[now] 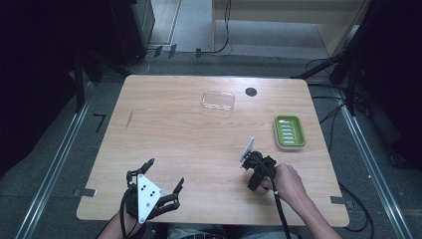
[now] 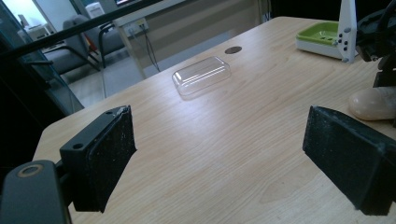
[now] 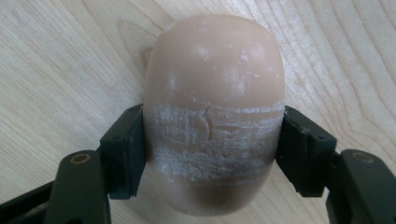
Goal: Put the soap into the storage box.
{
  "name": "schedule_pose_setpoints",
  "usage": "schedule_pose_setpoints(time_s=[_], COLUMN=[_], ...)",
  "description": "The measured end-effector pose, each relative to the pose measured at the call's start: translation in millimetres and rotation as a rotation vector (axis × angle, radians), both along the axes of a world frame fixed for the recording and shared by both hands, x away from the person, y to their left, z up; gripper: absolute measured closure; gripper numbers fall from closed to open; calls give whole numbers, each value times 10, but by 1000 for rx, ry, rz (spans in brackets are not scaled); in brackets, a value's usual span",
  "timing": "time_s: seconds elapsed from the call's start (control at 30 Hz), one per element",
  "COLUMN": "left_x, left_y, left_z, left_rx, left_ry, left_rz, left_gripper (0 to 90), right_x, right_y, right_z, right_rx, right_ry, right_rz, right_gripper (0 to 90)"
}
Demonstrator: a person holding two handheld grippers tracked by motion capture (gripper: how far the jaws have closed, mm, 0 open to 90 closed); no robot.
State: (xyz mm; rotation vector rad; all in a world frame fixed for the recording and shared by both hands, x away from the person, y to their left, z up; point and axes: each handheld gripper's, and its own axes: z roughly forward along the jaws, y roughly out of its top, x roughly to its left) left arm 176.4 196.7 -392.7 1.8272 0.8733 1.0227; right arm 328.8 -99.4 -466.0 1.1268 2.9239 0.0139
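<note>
Landmark: the green soap dish [image 1: 289, 131], sitting near the right edge of the wooden table [image 1: 189, 144].

Right gripper [image 3: 212, 149]: jaws clamped on a beige soap bar [image 3: 214, 112], one pad pressed against each long side. The bar is oval and smooth, with a whitish scuffed band across its middle where the pads meet it. Bare tabletop shows behind it in the right gripper view; whether the bar rests on the wood or sits just above it cannot be told. In the high view this gripper [image 1: 255, 167] is on the near side of the soap dish and a little to its left, apart from it, with the person's right hand [image 1: 287, 181] behind it.

Left gripper [image 1: 161, 186]: well to the left of the soap dish, at the near edge of the table. Jaws spread wide, nothing between them; its own view shows plain wood between the two black pads [image 2: 109, 154].

Clear plastic lid [image 1: 218, 100]: lies flat on the table, beyond the soap dish and to its left, well apart from it. A small dark round cable port [image 1: 251, 91] sits just right of the lid.

From the left gripper view, the soap bar [image 2: 373, 103] shows at the right edge, nearer than the soap dish [image 2: 322, 35].
</note>
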Motion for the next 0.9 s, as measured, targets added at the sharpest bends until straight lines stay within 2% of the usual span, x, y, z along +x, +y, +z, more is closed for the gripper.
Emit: schedule_pose_setpoints(time_s=[0.33, 0.6, 0.9], left_x=[0, -6, -1], left_y=[-3, -5, 3], left_z=[-1, 1, -1], left_rx=[4, 8, -4], left_ry=[-5, -4, -6], left_rz=[-2, -4, 1], left_gripper=[99, 99, 99], right_x=[-18, -23, 15], right_y=[18, -13, -154], right_z=[10, 57, 148], right_rx=[-19, -17, -17], right_ry=[-5, -14, -24], right_rz=[-5, -9, -44], right_gripper=[332, 332, 332])
